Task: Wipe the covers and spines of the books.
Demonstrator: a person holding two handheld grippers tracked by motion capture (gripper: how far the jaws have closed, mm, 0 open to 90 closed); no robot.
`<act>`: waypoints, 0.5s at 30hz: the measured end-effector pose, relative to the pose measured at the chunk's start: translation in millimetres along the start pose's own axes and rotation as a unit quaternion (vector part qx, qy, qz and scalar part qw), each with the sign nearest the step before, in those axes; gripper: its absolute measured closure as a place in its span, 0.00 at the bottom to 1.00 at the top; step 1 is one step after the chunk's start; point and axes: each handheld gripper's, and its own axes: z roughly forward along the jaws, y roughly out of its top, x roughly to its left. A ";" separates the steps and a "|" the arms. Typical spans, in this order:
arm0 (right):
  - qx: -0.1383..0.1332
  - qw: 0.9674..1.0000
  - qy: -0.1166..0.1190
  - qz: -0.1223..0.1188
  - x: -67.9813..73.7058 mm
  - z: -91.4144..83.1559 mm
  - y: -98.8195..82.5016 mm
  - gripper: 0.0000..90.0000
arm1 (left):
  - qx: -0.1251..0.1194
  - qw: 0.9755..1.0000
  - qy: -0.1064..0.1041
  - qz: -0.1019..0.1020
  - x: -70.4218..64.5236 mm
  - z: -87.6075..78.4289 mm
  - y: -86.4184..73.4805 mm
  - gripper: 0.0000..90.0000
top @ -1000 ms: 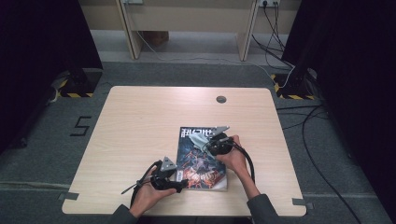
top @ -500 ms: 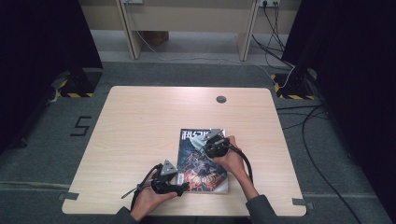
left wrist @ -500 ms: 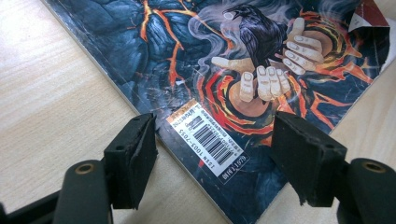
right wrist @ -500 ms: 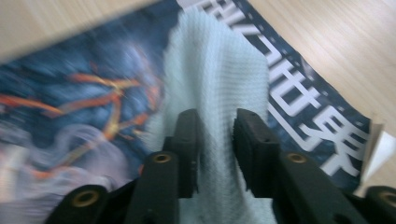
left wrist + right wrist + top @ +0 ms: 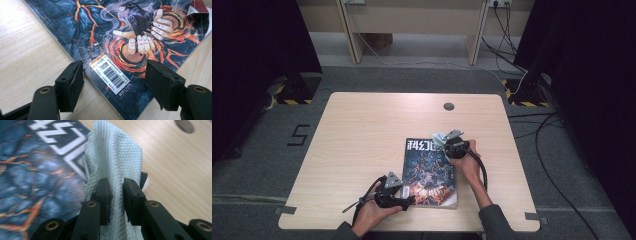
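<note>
Two hands low over the magazine (image 5: pixel 428 172), right claw (image 5: pixel 116 195) pinching a cloth (image 5: pixel 113 157).

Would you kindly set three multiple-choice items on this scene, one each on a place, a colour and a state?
1. Where on the table does the magazine lie?
A. far left corner
B. near edge, right of centre
C. over the round hole

2. What colour is the cloth in the right gripper?
A. white
B. red
C. black

3. How does the left gripper stand?
A. shut on the cloth
B. shut on a pen
C. open, astride the magazine's corner

Answers: 1 B, the high view shows it there. 2 A, the waffle weave is white. 3 C, both pads stand apart around the barcode.
</note>
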 end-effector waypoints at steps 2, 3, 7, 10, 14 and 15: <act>-0.005 1.000 -0.009 0.016 -3.6 4.1 1.6 0.83 | -0.002 1.000 0.001 0.001 -0.4 0.1 -0.6 0.34; -0.012 0.999 -0.024 0.026 -1.1 7.1 1.6 0.84 | -0.005 1.000 0.000 -0.002 -0.3 0.1 -1.4 0.34; -0.008 0.999 -0.043 0.003 5.0 8.6 4.5 0.85 | -0.005 1.000 0.000 -0.002 -0.5 0.4 -0.9 0.34; -0.006 1.000 -0.025 0.001 4.8 7.8 5.6 0.85 | -0.004 1.000 0.001 -0.002 -0.7 0.2 -1.0 0.34; -0.018 1.000 0.011 -0.013 19.8 4.6 7.3 0.87 | -0.007 1.000 0.000 0.000 -0.2 0.3 -1.7 0.34; -0.019 0.999 0.028 -0.020 25.3 2.4 8.1 0.87 | -0.009 1.000 0.000 -0.001 -0.6 0.3 -2.2 0.34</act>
